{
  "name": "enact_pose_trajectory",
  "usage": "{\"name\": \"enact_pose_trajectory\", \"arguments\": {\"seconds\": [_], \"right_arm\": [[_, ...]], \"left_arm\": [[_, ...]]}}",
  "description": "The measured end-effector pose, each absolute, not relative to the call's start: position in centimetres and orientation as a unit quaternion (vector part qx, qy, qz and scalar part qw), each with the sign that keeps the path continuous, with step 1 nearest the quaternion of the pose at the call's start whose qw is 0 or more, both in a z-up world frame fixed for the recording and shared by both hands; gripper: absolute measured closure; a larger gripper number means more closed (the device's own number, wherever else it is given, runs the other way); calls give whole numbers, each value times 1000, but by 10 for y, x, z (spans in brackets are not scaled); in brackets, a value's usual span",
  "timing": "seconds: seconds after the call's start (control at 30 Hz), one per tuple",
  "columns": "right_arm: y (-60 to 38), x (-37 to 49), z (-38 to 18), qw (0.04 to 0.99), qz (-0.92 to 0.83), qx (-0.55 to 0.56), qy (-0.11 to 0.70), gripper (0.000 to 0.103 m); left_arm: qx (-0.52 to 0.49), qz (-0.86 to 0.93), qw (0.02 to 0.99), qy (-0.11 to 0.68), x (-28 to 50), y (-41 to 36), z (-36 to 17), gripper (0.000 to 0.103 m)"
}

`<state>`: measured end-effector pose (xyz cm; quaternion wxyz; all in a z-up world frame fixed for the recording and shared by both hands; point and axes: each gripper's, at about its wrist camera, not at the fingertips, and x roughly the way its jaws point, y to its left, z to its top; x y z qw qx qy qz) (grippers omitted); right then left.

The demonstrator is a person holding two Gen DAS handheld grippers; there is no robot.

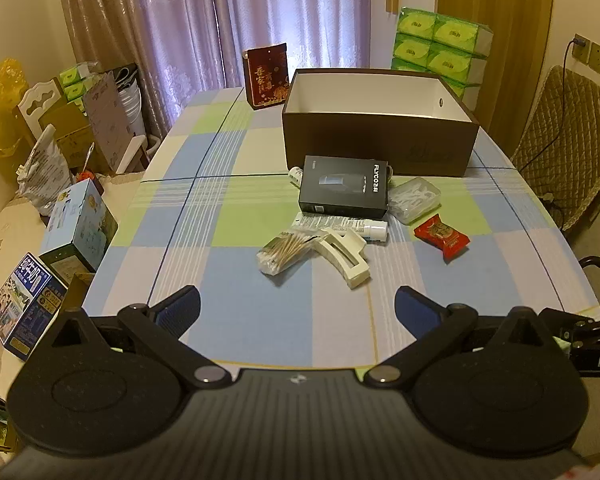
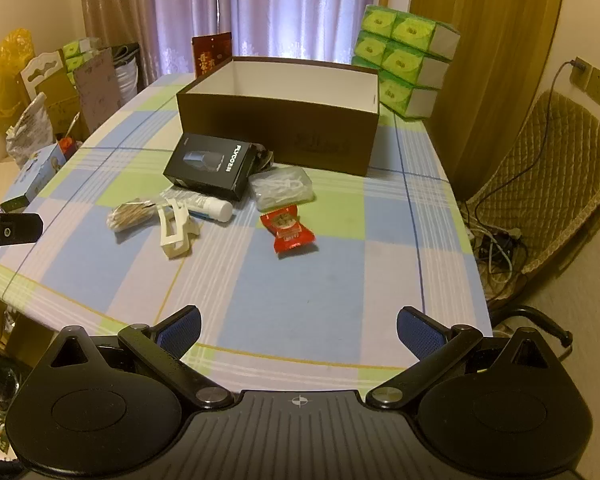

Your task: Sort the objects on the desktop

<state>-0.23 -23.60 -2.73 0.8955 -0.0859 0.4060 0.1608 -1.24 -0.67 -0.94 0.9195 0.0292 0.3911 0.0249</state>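
Checked-cloth desk point(image 1: 228, 320), curtained room. Mid-desk, before open brown box point(image 2: 278, 136) toward far edge: black carton point(image 1: 344, 192), rigid, light, taken across short sides; red sachet point(image 2: 287, 229), crinkly, slippery, pinched at sealed end. Left claw point(image 1: 298, 312), right claw point(image 2: 299, 330): both spread wide, empty, near edge.

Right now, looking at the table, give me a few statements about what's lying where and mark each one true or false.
1. Both the left gripper and the right gripper are open and hold nothing. True.
2. The black box sits inside the big brown box. False: it lies on the tablecloth in front.
3. The red packet lies on the tablecloth, apart from the others. True.
4. The hair clip is red. False: it is cream white.
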Motion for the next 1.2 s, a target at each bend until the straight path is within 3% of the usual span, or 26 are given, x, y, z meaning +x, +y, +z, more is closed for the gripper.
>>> {"name": "enact_pose_trajectory", "arguments": {"seconds": [1.2], "right_arm": [[-233,2,-30,894,163,-91,408,2]], "left_arm": [[27,31,913,405,-7,-3,-17,1]]}}
